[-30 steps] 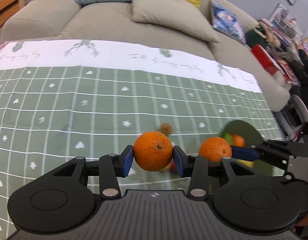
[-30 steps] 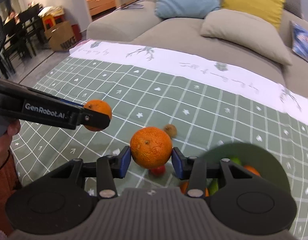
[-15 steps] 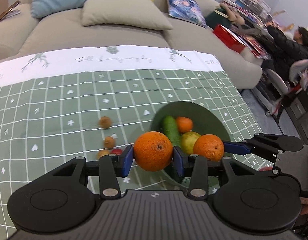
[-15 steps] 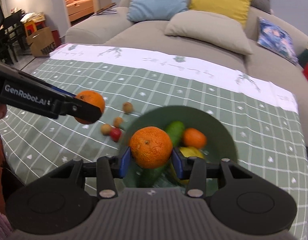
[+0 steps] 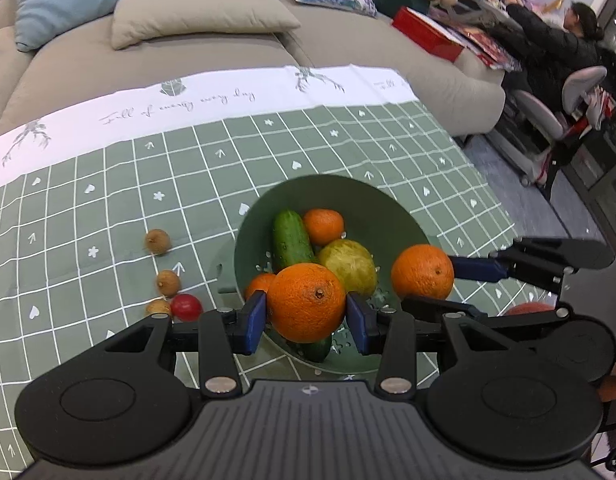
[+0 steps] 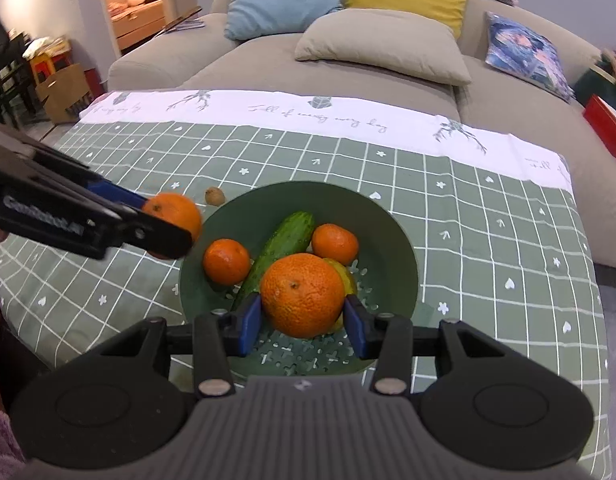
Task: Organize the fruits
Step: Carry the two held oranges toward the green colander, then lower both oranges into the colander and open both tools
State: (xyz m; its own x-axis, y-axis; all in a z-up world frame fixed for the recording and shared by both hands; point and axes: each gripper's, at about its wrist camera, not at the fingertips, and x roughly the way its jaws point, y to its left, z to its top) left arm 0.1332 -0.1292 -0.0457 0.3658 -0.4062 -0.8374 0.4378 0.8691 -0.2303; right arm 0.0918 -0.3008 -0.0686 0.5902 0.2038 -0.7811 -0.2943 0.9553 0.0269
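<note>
My left gripper [image 5: 306,322] is shut on an orange [image 5: 307,302] and holds it above the near left rim of the green bowl [image 5: 348,196]. My right gripper [image 6: 302,322] is shut on another orange [image 6: 303,295] above the bowl [image 6: 388,220]. The bowl holds a cucumber [image 6: 280,246], two small oranges [image 6: 227,261] [image 6: 334,243] and a yellow-green fruit [image 5: 350,266]. The right gripper's orange also shows in the left wrist view [image 5: 422,272]; the left one shows in the right wrist view [image 6: 176,212].
Three small brown fruits [image 5: 158,241] and a red one [image 5: 186,306] lie on the green checked tablecloth [image 5: 88,220] left of the bowl. A sofa with cushions [image 6: 380,44] stands behind the table. A seated person [image 5: 564,40] is at the far right.
Both grippers, each still holding its orange, have moved right and in over the green bowl. The bowl now lies under both.
</note>
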